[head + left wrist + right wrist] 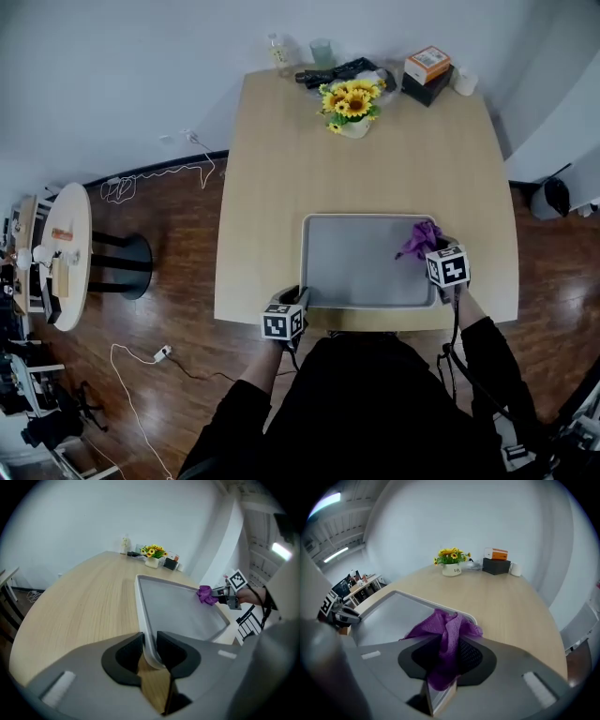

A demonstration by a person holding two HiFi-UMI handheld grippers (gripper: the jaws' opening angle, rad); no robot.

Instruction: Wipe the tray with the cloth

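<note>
The left gripper (149, 651) has its fingers (123, 660) pinching the raised rim at the near-left corner of the tray (361, 267). The tray lies flat on the tabletop (281, 169), its near side close to the tabletop's near edge. The right gripper (449, 657) has its fingers (472, 657) clamped on the purple cloth (418, 238). The cloth is bunched over the tray's right side, close to its far-right corner, with loose folds spilling ahead of the fingers.

The weak point looks to be the hold on the tray. Only a thin lip at one corner is pinched, so a firm sweep from the far side of the tray could swing the tray around that corner or pull the rim out from between the fingers. With the tray this close to the edge of the tabletop, a slip toward the person could push it partly off.

The cloth brings risks of its own. It is a wad rather than a flat pad, so each pass probably cleans only a narrow strip, and parts of the tray's floor could be missed. If the wad rides up, the bare fingertips could scrape the tray. Beside the tray's right rim, a fold could catch on the lip and be dragged out of the grip. No view shows for certain whether the cloth presses on the tray's floor.

The flowers (352, 105) stand well beyond the tray's far side (no likely trouble there).
</note>
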